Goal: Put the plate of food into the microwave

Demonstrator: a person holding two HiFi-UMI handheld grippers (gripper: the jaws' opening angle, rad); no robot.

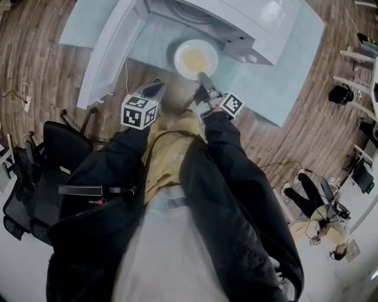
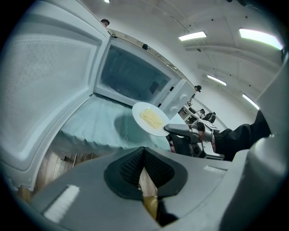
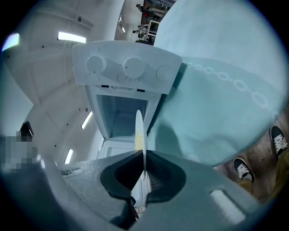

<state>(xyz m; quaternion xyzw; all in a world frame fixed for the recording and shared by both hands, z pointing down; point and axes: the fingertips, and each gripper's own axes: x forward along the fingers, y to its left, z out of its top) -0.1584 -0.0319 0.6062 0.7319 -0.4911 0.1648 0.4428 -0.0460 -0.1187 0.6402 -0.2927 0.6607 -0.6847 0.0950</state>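
Note:
A white plate (image 1: 196, 59) with yellow food hangs over the teal-clothed table (image 1: 266, 76), just in front of the white microwave (image 1: 236, 17). The microwave's door (image 1: 112, 47) stands swung wide to the left. My right gripper (image 1: 204, 79) is shut on the plate's near rim. In the right gripper view the plate (image 3: 140, 131) shows edge-on between the jaws of the right gripper (image 3: 143, 164), facing the open cavity (image 3: 119, 113). My left gripper (image 1: 155, 89) hovers to the plate's left, shut and holding nothing. The left gripper view shows the left gripper (image 2: 143, 155), the plate (image 2: 151, 118) and the door (image 2: 40, 90).
A black office chair (image 1: 35, 177) stands on the wood floor at the left. A seated person (image 1: 319, 218) is at the lower right. The microwave's control knobs (image 3: 126, 67) sit beside the cavity. Shoes (image 3: 244, 169) show under the table edge.

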